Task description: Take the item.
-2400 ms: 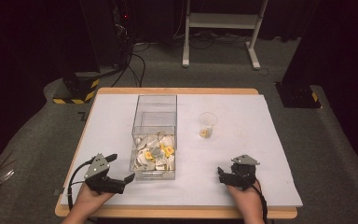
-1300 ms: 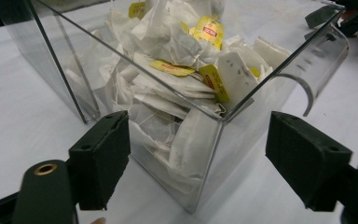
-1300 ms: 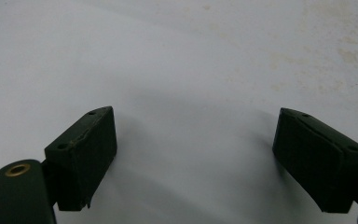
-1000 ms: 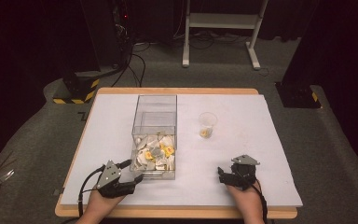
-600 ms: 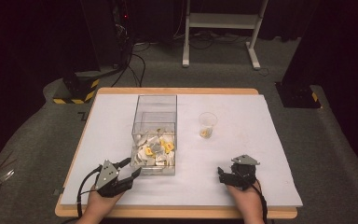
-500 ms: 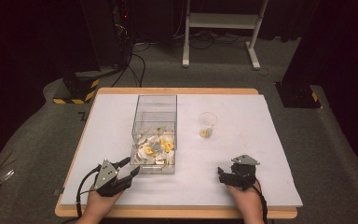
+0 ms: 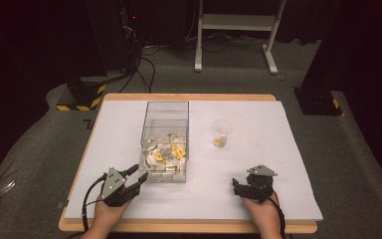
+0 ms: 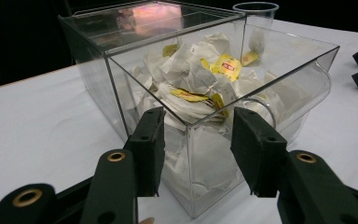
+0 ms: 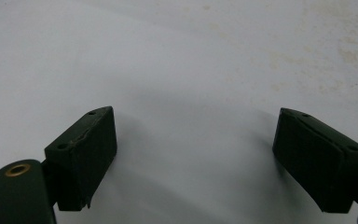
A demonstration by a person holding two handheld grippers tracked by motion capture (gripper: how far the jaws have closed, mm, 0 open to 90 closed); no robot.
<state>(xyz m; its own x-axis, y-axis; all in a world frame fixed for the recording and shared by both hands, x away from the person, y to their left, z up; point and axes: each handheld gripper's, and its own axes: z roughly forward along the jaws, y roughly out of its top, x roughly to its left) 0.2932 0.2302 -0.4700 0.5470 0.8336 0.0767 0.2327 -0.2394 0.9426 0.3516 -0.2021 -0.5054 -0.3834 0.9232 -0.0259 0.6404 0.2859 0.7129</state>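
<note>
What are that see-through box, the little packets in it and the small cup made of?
The clear square box looks like rigid glossy acrylic: sharp glued edges, reflections on its top. The white packets with yellow tags seem thin matte paper, crumpled, probably tea bags. The small clear cup appears thin plastic, though it is too small to be sure.

A lab or test studio is showing here: black curtains (image 7: 40, 45) are surrounding a white-topped table (image 7: 278, 144), with floor cables (image 7: 149, 64) and hazard-striped stand bases (image 7: 82, 97).

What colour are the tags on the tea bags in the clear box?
Yellow tags, on white tea bags; clearest in the left gripper view.
</note>
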